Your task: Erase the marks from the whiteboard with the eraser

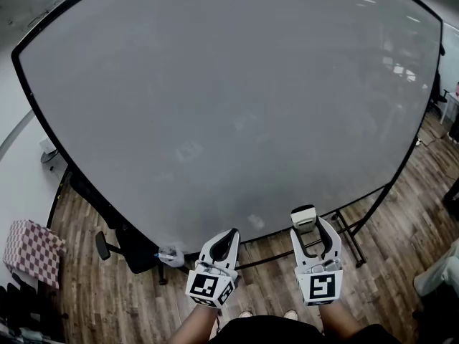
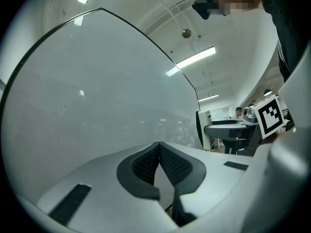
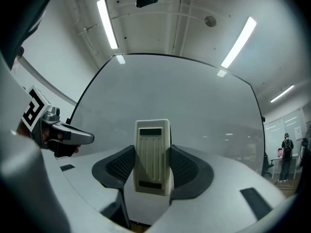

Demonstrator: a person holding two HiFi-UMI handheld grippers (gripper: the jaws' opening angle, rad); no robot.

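A large black-framed whiteboard (image 1: 229, 99) fills most of the head view; its surface looks grey and smudged, with no distinct marks that I can make out. My right gripper (image 1: 306, 225) is shut on a cream eraser (image 3: 153, 155), held upright between the jaws near the board's lower edge. In the head view the eraser (image 1: 303, 218) pokes out above the jaws. My left gripper (image 1: 229, 238) hangs beside it, shut with nothing between its pads (image 2: 159, 161). The whiteboard (image 3: 170, 106) also spans both gripper views.
The board stands on a black wheeled frame (image 1: 344, 228) over a wood floor (image 1: 107, 285). A checkered box (image 1: 32, 251) sits at the lower left. A small white object (image 1: 171, 256) lies under the board's lower edge. A person (image 3: 285, 157) stands far off at the right.
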